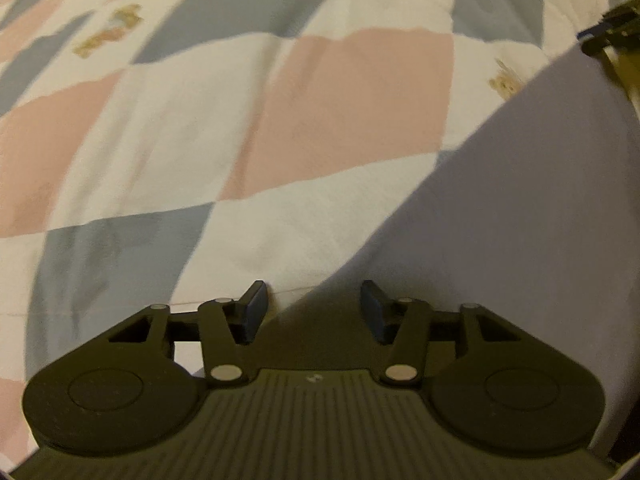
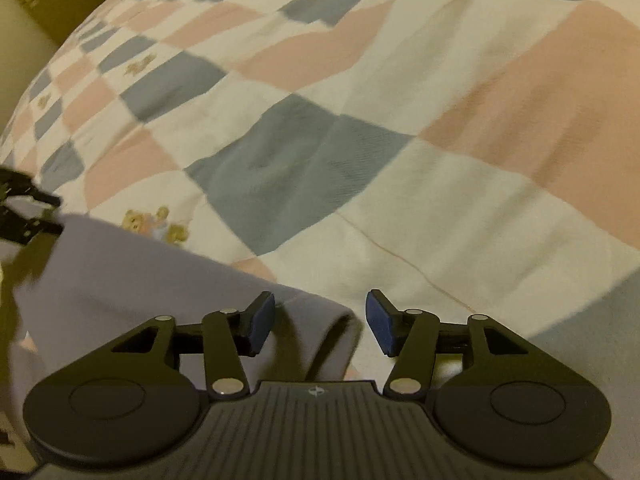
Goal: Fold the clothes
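A plain lavender garment [image 1: 520,208] lies on the bed and fills the right half of the left wrist view. Its straight edge runs down to my left gripper [image 1: 314,308], which is open, with the cloth's edge lying between and under the fingers. In the right wrist view the same lavender garment [image 2: 140,280] covers the lower left. A rolled corner of it sits between the blue pads of my right gripper [image 2: 320,320], which is open and not closed on the cloth. Each gripper shows at the edge of the other's view: the right gripper [image 1: 612,36] and the left gripper [image 2: 28,208].
A quilt [image 1: 240,120] checked in pink, grey-blue and white, with small bear prints [image 2: 156,224], covers the bed under everything. The bed's edge curves away at the upper left, with a dark wall or furniture [image 2: 48,0] beyond it.
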The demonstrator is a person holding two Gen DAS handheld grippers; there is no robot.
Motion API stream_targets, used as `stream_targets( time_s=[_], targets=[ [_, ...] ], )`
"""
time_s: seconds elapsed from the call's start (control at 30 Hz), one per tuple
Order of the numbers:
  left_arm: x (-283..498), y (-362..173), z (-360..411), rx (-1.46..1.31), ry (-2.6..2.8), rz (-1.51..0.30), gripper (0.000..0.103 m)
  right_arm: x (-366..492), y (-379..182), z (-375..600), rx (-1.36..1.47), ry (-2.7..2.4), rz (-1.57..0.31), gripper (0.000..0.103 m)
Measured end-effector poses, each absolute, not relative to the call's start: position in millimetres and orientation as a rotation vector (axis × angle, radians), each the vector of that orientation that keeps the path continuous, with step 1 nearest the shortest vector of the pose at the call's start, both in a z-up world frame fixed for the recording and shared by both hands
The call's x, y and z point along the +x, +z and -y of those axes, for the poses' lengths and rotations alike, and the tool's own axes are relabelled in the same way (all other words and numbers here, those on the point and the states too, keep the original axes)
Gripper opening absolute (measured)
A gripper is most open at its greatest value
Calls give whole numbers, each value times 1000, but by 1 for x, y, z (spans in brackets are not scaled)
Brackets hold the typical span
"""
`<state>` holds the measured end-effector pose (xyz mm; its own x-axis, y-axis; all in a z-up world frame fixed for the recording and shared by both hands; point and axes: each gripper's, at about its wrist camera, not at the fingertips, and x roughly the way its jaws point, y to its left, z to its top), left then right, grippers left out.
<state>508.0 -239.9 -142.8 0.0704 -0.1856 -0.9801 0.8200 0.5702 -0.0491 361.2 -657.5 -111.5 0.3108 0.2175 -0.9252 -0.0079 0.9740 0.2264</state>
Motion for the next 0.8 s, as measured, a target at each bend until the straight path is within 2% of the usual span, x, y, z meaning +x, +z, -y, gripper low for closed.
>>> stream_targets(
  time_s=[0.03, 0.07, 0.13, 0.43, 0.67, 0.8],
  targets=[
    [505, -142, 241, 640, -849, -1283, 27, 361, -112, 658, 186, 156, -1250, 25],
    [502, -141, 243, 657, -863, -1281, 22, 360, -111, 659, 182, 160, -1249, 24],
    [495, -138, 245, 688, -886, -1275, 0, 355, -106, 660, 176, 165, -1230, 22],
    [367, -61, 211, 626, -698, -1098, 0, 303, -54, 634, 31, 113, -998, 20],
    [266, -3, 185, 574, -556, -965, 0, 203, 0, 605, -34, 106, -843, 20],
    [194, -35, 179, 513, -520, -1076, 1, 138, -3, 585, -71, 109, -881, 20]
  ],
)
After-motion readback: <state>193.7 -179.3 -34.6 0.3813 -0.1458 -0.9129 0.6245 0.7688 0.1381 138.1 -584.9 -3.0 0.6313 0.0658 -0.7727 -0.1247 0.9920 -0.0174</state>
